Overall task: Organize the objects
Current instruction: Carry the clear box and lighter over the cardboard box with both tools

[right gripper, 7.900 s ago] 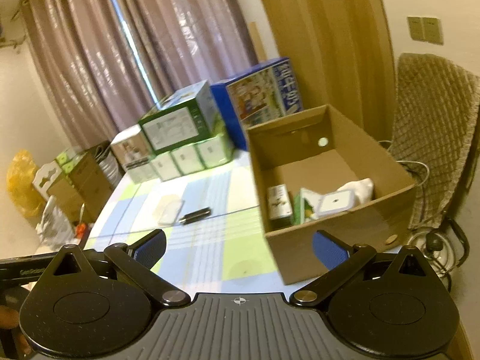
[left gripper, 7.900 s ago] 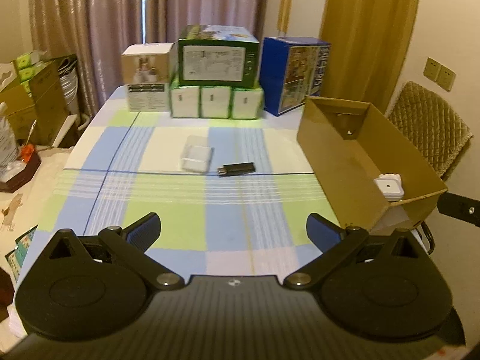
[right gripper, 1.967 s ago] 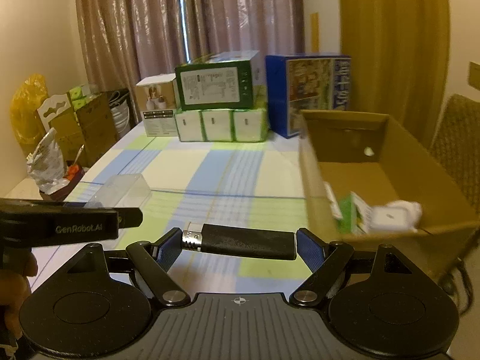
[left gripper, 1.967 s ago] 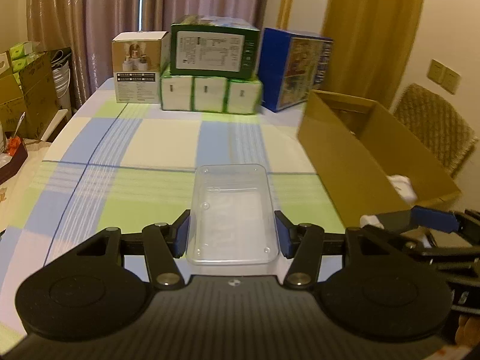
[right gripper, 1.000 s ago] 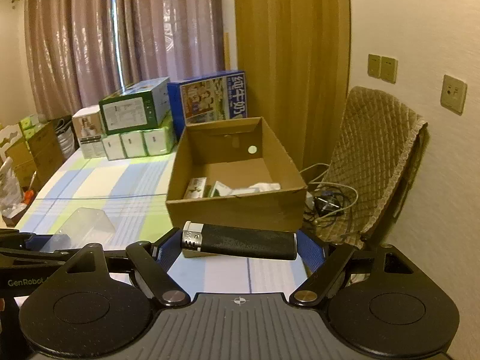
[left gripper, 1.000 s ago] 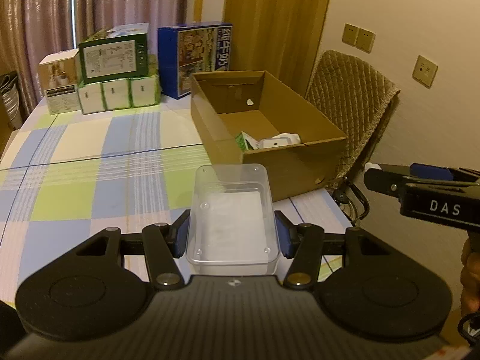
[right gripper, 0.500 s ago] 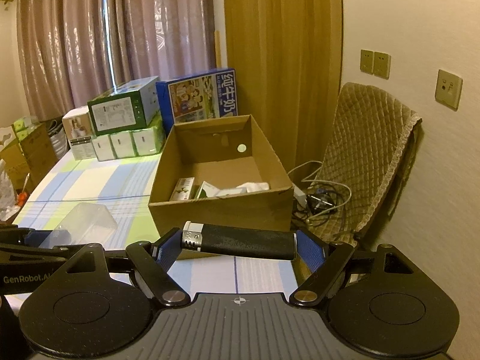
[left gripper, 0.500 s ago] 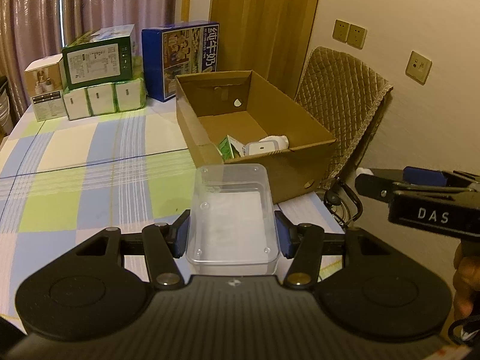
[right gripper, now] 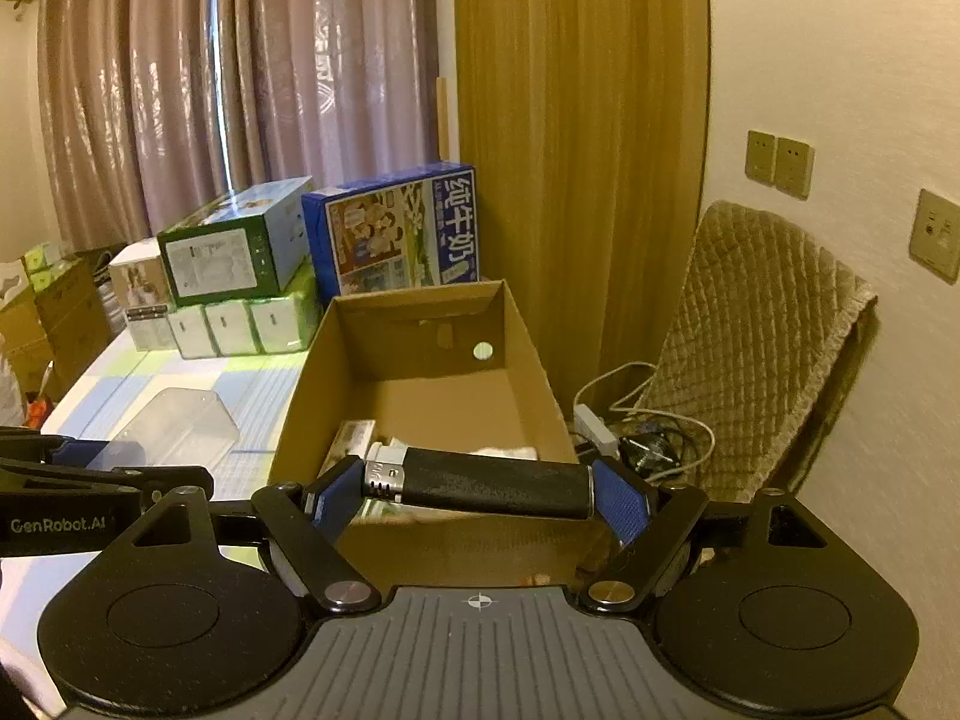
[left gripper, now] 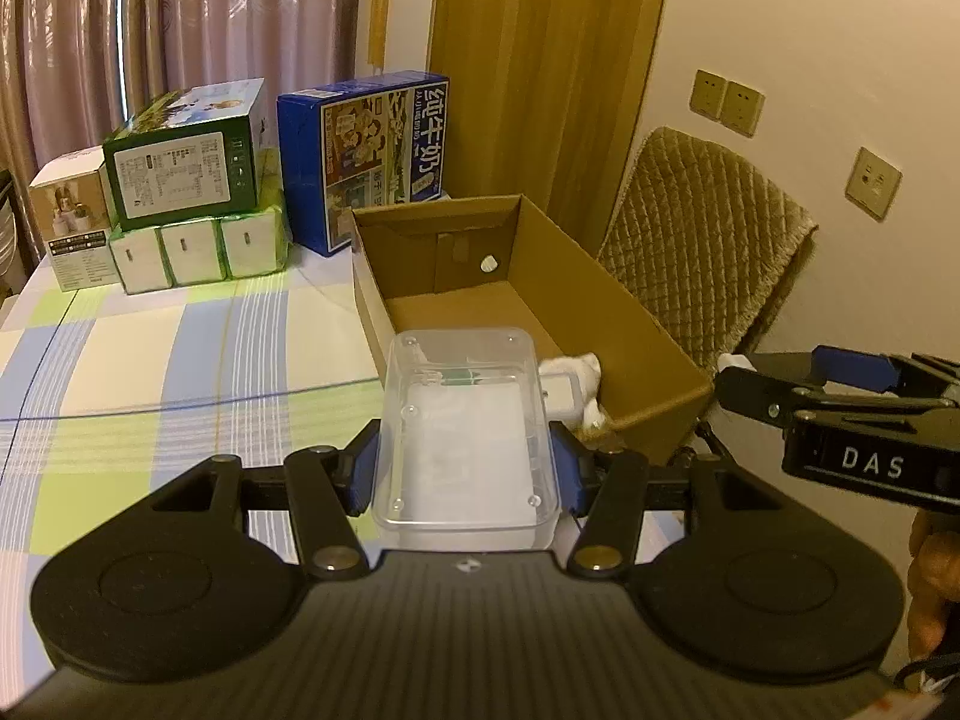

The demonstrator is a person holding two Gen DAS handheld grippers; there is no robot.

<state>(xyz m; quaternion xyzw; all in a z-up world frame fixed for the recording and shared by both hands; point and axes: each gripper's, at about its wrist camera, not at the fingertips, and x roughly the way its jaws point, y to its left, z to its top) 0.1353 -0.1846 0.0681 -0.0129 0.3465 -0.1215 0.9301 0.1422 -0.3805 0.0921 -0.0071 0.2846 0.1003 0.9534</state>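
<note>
While the left claw clamps a clear tub — level.

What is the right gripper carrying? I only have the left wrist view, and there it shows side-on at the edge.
Observer: The right gripper is shut on a black lighter with a silver head, held crosswise between the pads.
Operator: Where does it sit relative to the cardboard box?
Observer: At the box's near end, the lighter in line with the near wall.
Operator: What does it see inside that my clear plastic container blocks?
Observer: A narrow white packet lies along the box's left wall, just beyond the lighter's head.
</note>
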